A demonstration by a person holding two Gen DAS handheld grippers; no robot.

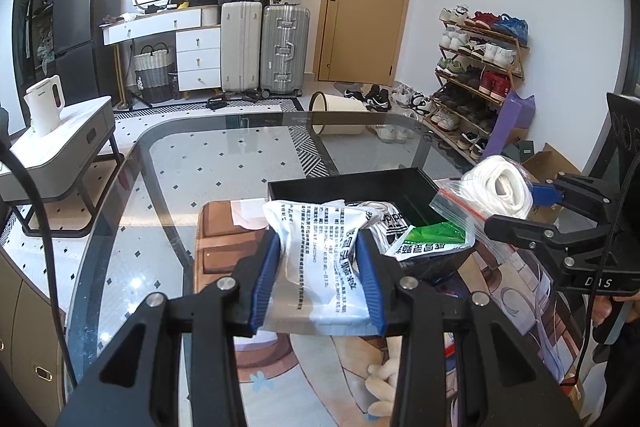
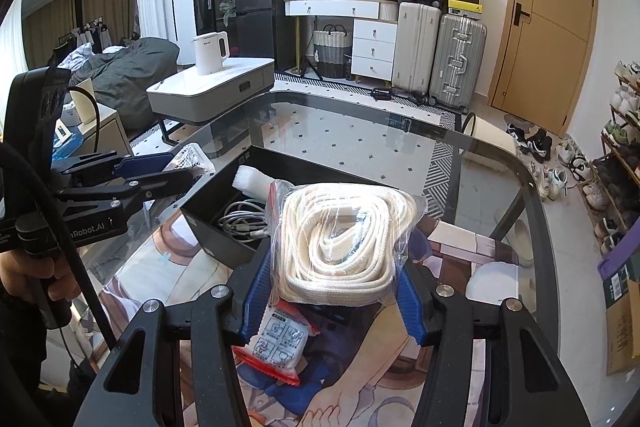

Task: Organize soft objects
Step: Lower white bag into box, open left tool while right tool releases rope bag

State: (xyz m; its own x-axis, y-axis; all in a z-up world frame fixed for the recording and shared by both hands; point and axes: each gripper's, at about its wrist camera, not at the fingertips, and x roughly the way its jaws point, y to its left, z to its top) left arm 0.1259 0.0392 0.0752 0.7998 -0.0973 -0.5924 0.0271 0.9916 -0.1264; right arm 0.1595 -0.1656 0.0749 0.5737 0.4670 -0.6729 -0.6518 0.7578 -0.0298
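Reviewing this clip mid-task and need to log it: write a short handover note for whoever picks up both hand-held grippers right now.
Left hand-held gripper: shut on a white printed packet, held near the black bin.
Right hand-held gripper: shut on a zip bag of white rope, beside the bin.
Done: an Adidas bag, green packet, grey cable and foam piece lie in the bin.
Left: drop both held items in; a red-edged packet remains on the mat.

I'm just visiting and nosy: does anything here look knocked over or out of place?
Yes. A white bin lies tipped on its side on the floor beyond the glass table, its open mouth facing sideways. On the table, the black box is overfull on one side, a green packet hanging over its edge.
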